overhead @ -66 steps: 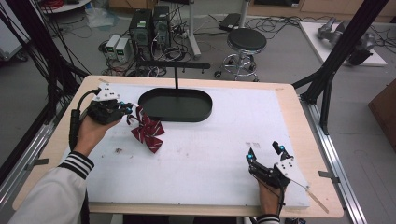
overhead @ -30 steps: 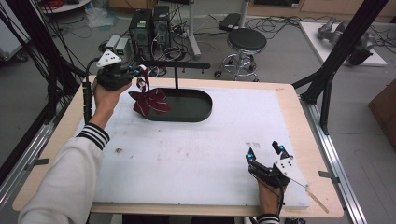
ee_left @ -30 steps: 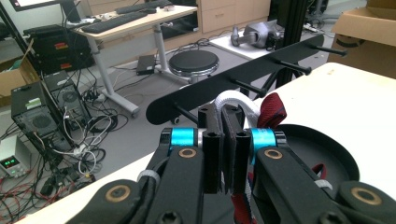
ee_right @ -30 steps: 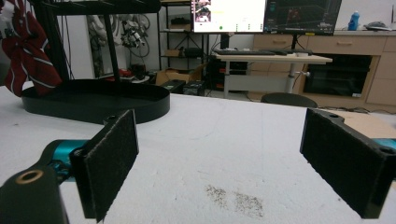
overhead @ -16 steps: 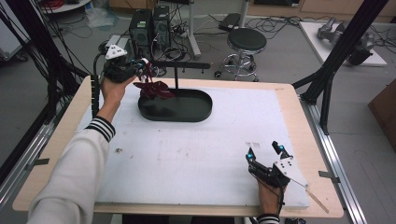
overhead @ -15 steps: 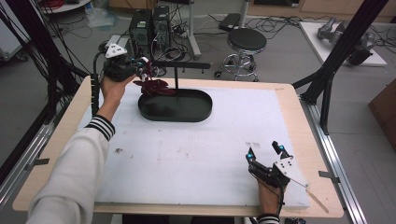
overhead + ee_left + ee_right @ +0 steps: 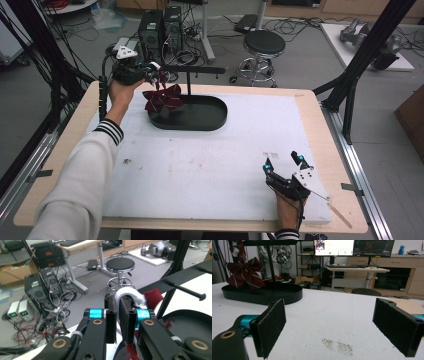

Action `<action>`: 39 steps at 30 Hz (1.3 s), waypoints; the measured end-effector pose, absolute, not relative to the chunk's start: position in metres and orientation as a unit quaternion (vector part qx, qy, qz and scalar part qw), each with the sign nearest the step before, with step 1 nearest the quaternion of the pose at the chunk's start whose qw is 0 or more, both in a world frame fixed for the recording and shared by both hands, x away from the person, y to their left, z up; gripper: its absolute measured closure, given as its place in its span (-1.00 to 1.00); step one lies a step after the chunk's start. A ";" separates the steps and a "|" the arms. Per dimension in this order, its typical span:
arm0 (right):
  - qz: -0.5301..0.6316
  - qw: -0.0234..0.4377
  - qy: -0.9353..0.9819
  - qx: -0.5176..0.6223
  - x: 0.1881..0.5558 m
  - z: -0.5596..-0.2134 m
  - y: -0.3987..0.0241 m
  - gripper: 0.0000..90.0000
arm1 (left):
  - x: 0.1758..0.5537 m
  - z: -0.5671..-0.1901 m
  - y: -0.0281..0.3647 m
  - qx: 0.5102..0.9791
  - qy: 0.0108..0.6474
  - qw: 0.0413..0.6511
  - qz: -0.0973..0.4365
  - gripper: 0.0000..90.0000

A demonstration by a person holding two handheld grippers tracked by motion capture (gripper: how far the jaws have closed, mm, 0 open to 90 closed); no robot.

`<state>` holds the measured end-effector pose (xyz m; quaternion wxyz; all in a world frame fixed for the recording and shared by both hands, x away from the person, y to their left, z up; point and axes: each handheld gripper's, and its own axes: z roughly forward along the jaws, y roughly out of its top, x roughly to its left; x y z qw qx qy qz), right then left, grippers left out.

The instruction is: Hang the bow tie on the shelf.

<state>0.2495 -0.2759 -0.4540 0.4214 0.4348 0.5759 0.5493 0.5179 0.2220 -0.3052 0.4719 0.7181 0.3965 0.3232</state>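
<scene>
high view: the left gripper [image 7: 150, 70] is dangling a dark red striped fabric bow [image 7: 163, 97] below its fingers, over the black oval stand base [image 7: 200, 116]. left gripper view: fingers pinching the bow's white elastic loop [image 7: 130, 293]; the loop probably needs guiding squarely onto the black peg [image 7: 186, 291] just beyond. right gripper view: fingers spread, idling above the white surface [image 7: 332, 322].

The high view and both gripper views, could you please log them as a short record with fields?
Left hand-held gripper: shut on white elastic loop of red striped bow tie
Bow tie: hanging over left end of black oval stand base, beside the crossbar
Right hand-held gripper: open, resting on white foam mat
</scene>
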 end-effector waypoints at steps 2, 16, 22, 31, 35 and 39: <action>0.549 0.422 0.575 0.435 0.249 -0.454 -0.276 -0.77 | 0.517 -0.307 0.223 0.719 0.399 0.468 0.322 0.73; 0.555 0.418 0.573 0.435 0.249 -0.454 -0.276 -0.77 | 0.513 -0.316 0.241 0.712 0.405 0.490 0.298 -0.28; 0.555 0.419 0.572 0.436 0.248 -0.454 -0.276 -0.77 | 0.514 -0.321 0.251 0.708 0.418 0.481 0.305 -0.43; 0.556 0.421 0.570 0.434 0.248 -0.455 -0.276 -0.77 | 0.483 -0.337 0.279 0.683 0.403 0.536 0.291 -0.61; 0.554 0.427 0.572 0.428 0.247 -0.455 -0.276 -0.77 | 0.442 -0.350 0.290 0.672 0.372 0.576 0.281 -0.63; 0.554 0.428 0.574 0.425 0.247 -0.455 -0.275 -0.77 | 0.395 -0.366 0.296 0.660 0.339 0.608 0.284 -0.64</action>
